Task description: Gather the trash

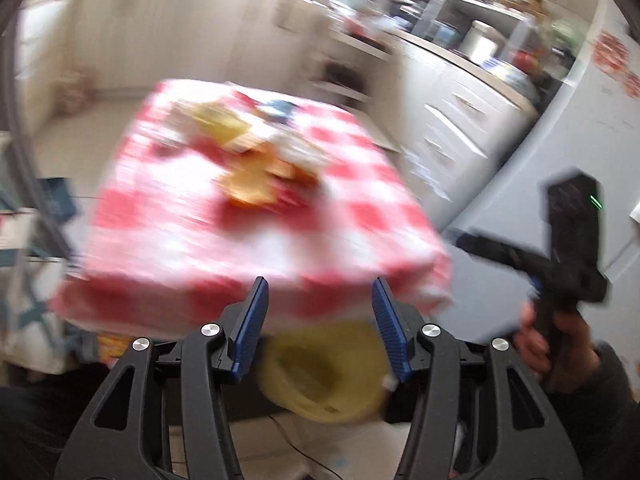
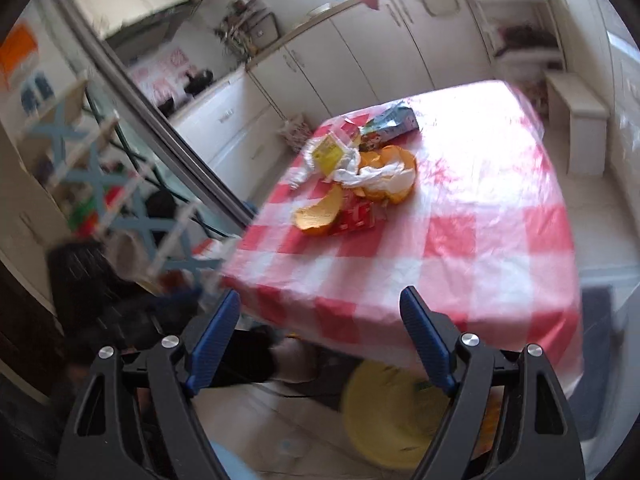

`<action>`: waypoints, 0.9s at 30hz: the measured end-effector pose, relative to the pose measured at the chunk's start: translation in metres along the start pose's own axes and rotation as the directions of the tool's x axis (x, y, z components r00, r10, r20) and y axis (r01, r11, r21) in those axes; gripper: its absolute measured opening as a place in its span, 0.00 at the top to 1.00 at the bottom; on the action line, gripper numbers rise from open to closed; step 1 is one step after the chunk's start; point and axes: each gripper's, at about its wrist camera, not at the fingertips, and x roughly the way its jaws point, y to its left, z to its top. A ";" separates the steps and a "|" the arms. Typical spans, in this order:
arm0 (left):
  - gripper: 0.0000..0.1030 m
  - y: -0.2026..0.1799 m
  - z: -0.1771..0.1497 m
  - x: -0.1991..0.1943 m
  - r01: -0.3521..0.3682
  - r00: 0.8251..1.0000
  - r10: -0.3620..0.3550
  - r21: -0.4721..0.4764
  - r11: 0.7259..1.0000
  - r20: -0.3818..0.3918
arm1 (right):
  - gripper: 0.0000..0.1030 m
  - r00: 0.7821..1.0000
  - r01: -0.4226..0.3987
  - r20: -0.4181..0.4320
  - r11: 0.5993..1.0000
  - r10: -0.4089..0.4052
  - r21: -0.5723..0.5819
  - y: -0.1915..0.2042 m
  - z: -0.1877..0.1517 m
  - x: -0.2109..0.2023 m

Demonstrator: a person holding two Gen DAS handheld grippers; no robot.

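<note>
Orange peels, wrappers and tissue are left on the checked table; yellow bin waits below. Left gripper and right gripper are seen apart, empty.

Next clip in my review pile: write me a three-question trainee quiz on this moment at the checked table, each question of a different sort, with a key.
1. True or false: the left gripper holds a piece of trash between its blue fingers.
2. Multiple choice: where is the yellow plastic bin? A) on the red-and-white checked tablecloth; B) on the floor below the near table edge; C) on the kitchen counter.
3. Fill in: beside the curved orange peel lies a flat ____ wrapper.

Key:
1. False; nothing is between its fingers.
2. B
3. Red

The right gripper is also open and holds nothing.
</note>
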 end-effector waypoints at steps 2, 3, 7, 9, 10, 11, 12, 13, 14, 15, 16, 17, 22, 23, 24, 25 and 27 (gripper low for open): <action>0.51 0.025 0.010 -0.001 -0.116 0.991 0.121 -0.083 0.990 0.061 | 0.23 0.998 0.065 -0.013 0.997 -0.065 -0.041 -0.001 0.005 0.013; 0.51 0.038 0.016 -0.003 -0.157 0.982 0.169 -0.142 0.977 0.083 | 0.23 0.995 0.094 -0.021 0.994 -0.095 -0.053 -0.003 0.009 0.019; 0.48 0.079 0.025 0.004 -0.216 0.960 0.260 -0.323 0.921 0.101 | 0.23 0.989 0.135 -0.037 0.985 -0.140 -0.109 -0.006 0.030 0.045; 0.48 0.083 0.024 0.015 -0.223 0.962 0.262 -0.320 0.921 0.082 | 0.23 0.987 0.150 -0.031 0.978 -0.156 -0.147 -0.001 0.042 0.059; 0.48 0.080 0.023 0.022 -0.233 0.963 0.263 -0.300 0.925 0.065 | 0.23 0.986 0.154 -0.031 0.974 -0.161 -0.164 0.000 0.046 0.065; 0.48 0.077 0.022 0.028 -0.243 0.963 0.266 -0.277 0.930 0.050 | 0.23 0.985 0.160 -0.035 0.968 -0.170 -0.191 0.004 0.052 0.075; 0.48 0.072 0.021 0.035 -0.252 0.963 0.269 -0.249 0.935 0.036 | 0.23 0.983 0.166 -0.037 0.964 -0.177 -0.207 0.007 0.055 0.081; 0.48 0.069 0.020 0.038 -0.254 0.963 0.267 -0.230 0.939 0.029 | 0.23 0.981 0.176 -0.039 0.956 -0.190 -0.233 0.012 0.059 0.091; 0.47 0.065 0.019 0.043 -0.252 0.965 0.263 -0.212 0.944 0.023 | 0.23 0.980 0.181 -0.041 0.950 -0.197 -0.253 0.016 0.063 0.100; 0.47 0.062 0.019 0.046 -0.248 0.966 0.257 -0.198 0.948 0.017 | 0.23 0.978 0.186 -0.041 0.944 -0.205 -0.273 0.020 0.066 0.108; 0.46 0.063 0.020 0.050 -0.245 0.968 0.252 -0.191 0.950 0.013 | 0.23 0.977 0.189 -0.042 0.940 -0.209 -0.283 0.023 0.070 0.115; 0.45 0.061 0.020 0.053 -0.242 0.969 0.247 -0.184 0.953 0.005 | 0.23 0.977 0.186 -0.043 0.940 -0.207 -0.288 0.024 0.073 0.120; 0.43 0.067 0.026 0.065 -0.206 0.978 0.206 -0.201 0.958 -0.018 | 0.24 0.977 0.206 -0.001 0.955 -0.211 -0.212 0.012 0.090 0.122; 0.43 0.068 0.029 0.068 -0.202 0.979 0.202 -0.201 0.958 -0.019 | 0.24 0.978 0.205 0.006 0.959 -0.208 -0.198 0.008 0.093 0.122; 0.43 0.067 0.034 0.074 -0.199 0.980 0.199 -0.197 0.960 -0.020 | 0.24 0.979 0.202 0.003 0.960 -0.206 -0.195 0.007 0.095 0.122; 0.43 0.066 0.038 0.080 -0.195 0.981 0.195 -0.194 0.961 -0.022 | 0.24 0.978 0.205 -0.008 0.957 -0.211 -0.205 0.007 0.095 0.126; 0.43 0.065 0.046 0.093 -0.185 0.983 0.182 -0.200 0.962 -0.032 | 0.25 0.974 0.216 -0.023 0.947 -0.227 -0.237 0.012 0.096 0.136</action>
